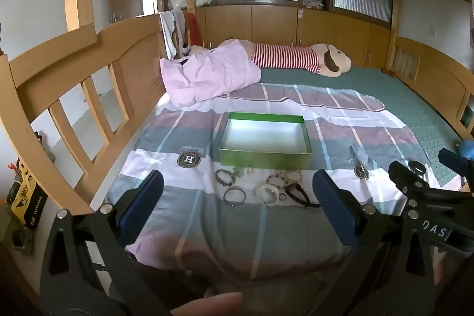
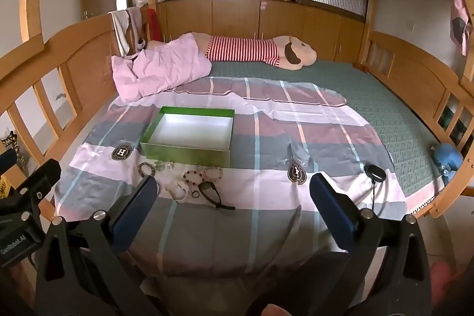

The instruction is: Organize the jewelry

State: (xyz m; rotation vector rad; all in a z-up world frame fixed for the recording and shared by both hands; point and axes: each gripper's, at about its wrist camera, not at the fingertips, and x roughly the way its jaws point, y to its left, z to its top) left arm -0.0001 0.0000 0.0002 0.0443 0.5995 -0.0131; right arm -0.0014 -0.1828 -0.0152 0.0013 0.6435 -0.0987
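A green box with a white, empty inside sits open on the checked bedsheet; it also shows in the right wrist view. Several bracelets lie in a loose group just in front of it: a dark beaded bracelet, a grey bangle, a white bangle and a black cord loop. The right wrist view shows the same group. My left gripper is open and empty, held above the sheet short of the bracelets. My right gripper is open and empty, to their right.
A pink pillow and a striped plush toy lie at the far end. Wooden rails run along both sides of the bed. A small black round device on a cord lies on the sheet at the right.
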